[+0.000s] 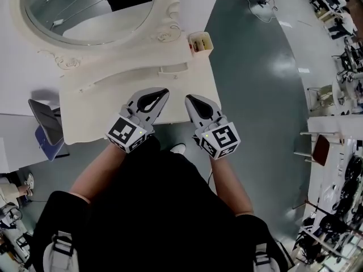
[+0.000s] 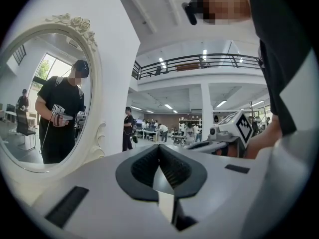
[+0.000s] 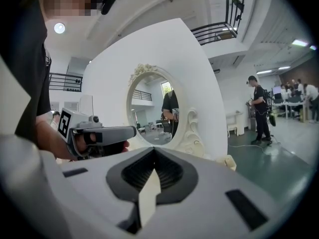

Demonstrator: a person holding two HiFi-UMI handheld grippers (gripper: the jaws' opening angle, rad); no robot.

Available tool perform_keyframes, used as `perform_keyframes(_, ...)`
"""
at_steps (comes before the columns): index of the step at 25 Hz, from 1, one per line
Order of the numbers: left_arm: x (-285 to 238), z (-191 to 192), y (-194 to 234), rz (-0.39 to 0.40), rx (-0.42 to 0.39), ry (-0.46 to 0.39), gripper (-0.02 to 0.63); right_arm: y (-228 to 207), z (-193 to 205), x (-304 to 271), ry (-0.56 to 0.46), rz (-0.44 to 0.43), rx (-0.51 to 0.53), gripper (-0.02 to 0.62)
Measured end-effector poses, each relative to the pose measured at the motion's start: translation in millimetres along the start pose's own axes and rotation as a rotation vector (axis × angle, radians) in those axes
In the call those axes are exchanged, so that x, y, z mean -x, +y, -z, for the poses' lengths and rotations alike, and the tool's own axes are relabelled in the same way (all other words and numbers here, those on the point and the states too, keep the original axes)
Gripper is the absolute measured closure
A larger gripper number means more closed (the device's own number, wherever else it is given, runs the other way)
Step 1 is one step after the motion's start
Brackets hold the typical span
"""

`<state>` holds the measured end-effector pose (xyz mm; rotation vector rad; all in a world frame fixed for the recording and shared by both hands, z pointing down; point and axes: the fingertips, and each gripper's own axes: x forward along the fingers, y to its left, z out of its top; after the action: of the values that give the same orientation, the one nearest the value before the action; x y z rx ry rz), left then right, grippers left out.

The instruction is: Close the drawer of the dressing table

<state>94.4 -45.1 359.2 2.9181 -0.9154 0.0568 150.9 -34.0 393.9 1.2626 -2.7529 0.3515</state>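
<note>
The cream dressing table (image 1: pixel 113 103) stands against the wall under its oval mirror (image 1: pixel 85 7). From above I see only its top and front edge; the drawer front is hidden. My left gripper (image 1: pixel 165 91) and right gripper (image 1: pixel 188 98) hover side by side over the table's front right part, tips pointing toward the mirror. Both are shut with nothing between the jaws. In the left gripper view the shut left gripper (image 2: pixel 159 146) faces the room past the mirror (image 2: pixel 45 93). In the right gripper view the shut right gripper (image 3: pixel 153 150) points at the mirror (image 3: pixel 154 113).
A small cream holder (image 1: pixel 199 42) sits at the table's back right corner. A dark chair (image 1: pixel 48 123) stands at the table's left. Green floor (image 1: pixel 255 84) stretches to the right, with desks (image 1: pixel 334 152) beyond. People (image 3: pixel 259 111) stand farther off in the hall.
</note>
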Motion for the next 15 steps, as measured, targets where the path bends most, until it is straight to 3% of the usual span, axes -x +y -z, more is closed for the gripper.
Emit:
perform_keyframes(10, -18.6, 31.5, 52.6, 0.025, 0.014, 0.007, 0.612, -43.6, 58.1, -59.0, 0.143, 0.080, -0.003, 0.594)
perform_keyframes(15, -26.8, 48.0, 74.2, 0.066, -0.017, 0.003, 0.612, -63.8, 84.3, -89.6, 0.200, 0.122, -0.044, 0.592)
